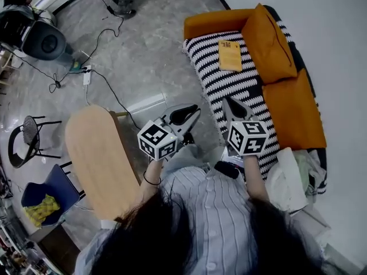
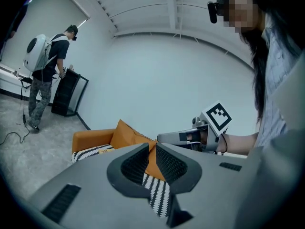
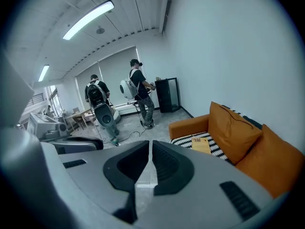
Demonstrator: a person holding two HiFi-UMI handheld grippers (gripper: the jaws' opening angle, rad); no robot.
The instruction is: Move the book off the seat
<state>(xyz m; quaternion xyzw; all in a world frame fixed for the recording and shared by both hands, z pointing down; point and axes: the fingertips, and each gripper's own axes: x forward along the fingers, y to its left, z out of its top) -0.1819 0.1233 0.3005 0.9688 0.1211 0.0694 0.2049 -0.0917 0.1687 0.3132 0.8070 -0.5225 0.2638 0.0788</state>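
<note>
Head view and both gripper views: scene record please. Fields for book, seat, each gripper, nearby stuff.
book: yellow-tan book, lying flat on the seat, not yet moved
seat: orange sofa, seat covered by a striped throw
beside book: orange cushion against the backrest
left gripper: jaws together, empty, apart from the book
right gripper: jaws together, empty, apart from the book
other: wooden table on the person's left

Orange sofa [image 1: 212,23], striped throw [image 1: 221,85], book [image 1: 230,55] atop, cushions [image 1: 268,42]
</note>
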